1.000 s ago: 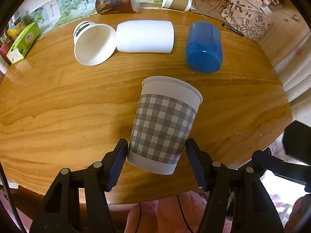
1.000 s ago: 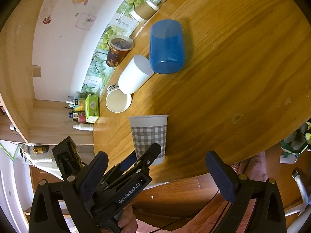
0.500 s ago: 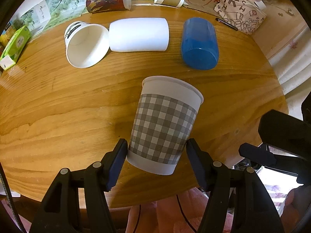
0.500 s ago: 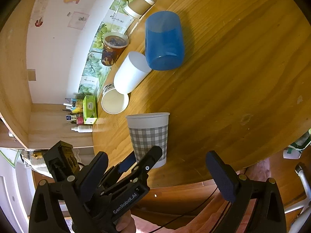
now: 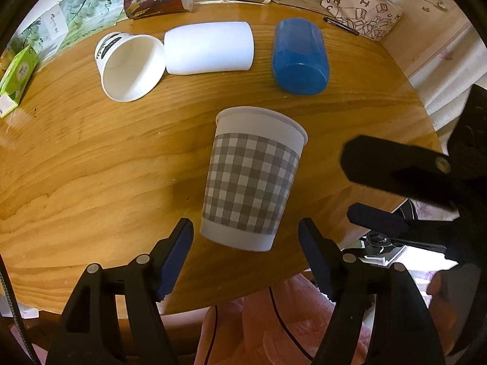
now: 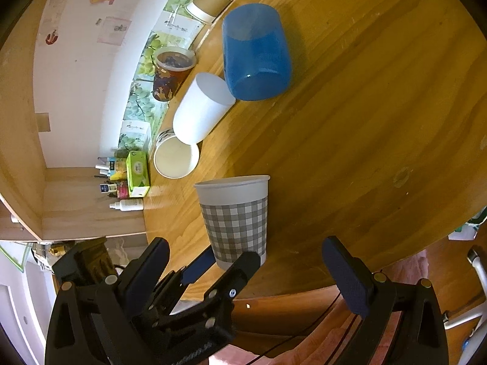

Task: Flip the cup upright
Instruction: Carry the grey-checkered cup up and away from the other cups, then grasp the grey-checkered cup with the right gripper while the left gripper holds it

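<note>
A round wooden table [image 5: 91, 167] stood against a white wall edged with grape-print cards. Near its front edge stood the grey-and-white checked paper cup [image 5: 251, 179], upright with its open rim up. The left gripper [image 5: 245, 255] sat low at the cup's base, its blue-padded fingers [image 5: 176, 254] spread wide on either side, each clear of the cup wall and holding nothing. The right gripper [image 6: 243, 273] hung to the right of the checked cup, fingers wide apart and empty. Beyond the checked cup, a blue plastic tumbler [image 5: 299, 56] lay on its side. Left of that lay a plain white cup [image 5: 210, 47], also on its side, and touching it an open white paper cup [image 5: 129, 67], mouth facing the checked cup.
</note>
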The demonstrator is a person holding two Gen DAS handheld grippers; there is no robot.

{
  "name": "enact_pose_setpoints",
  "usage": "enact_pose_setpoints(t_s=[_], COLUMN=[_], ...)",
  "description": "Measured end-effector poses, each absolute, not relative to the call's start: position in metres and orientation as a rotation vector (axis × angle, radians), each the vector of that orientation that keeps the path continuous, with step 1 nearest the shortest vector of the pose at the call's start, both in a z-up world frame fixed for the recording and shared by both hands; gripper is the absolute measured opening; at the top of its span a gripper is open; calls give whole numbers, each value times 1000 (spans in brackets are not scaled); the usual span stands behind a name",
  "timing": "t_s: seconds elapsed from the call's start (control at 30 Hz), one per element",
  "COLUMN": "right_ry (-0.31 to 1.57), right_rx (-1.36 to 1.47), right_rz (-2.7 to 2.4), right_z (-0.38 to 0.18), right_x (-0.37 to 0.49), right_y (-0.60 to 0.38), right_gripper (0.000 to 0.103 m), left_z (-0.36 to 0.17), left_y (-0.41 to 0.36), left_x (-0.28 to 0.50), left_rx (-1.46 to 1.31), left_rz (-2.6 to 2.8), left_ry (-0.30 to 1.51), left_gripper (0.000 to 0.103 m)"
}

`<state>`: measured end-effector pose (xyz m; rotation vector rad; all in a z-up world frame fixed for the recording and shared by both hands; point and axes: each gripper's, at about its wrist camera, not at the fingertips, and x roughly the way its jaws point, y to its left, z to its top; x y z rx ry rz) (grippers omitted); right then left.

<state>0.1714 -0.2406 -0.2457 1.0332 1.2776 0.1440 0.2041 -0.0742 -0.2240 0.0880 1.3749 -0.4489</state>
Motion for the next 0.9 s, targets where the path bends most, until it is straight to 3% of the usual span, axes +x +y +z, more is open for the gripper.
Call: enact_pose_setpoints(t_s=[0.9], right_ry=[1380], right_rx=[952], right_rz=[165], right_z=[-275], right_x=[236], right_y=[-192], right_gripper=[101], left_z=[-188], left_y=[-9], left_x=[201], left_rx=[60], left_rz=[-349], left_ry=[1325], left_gripper=[75])
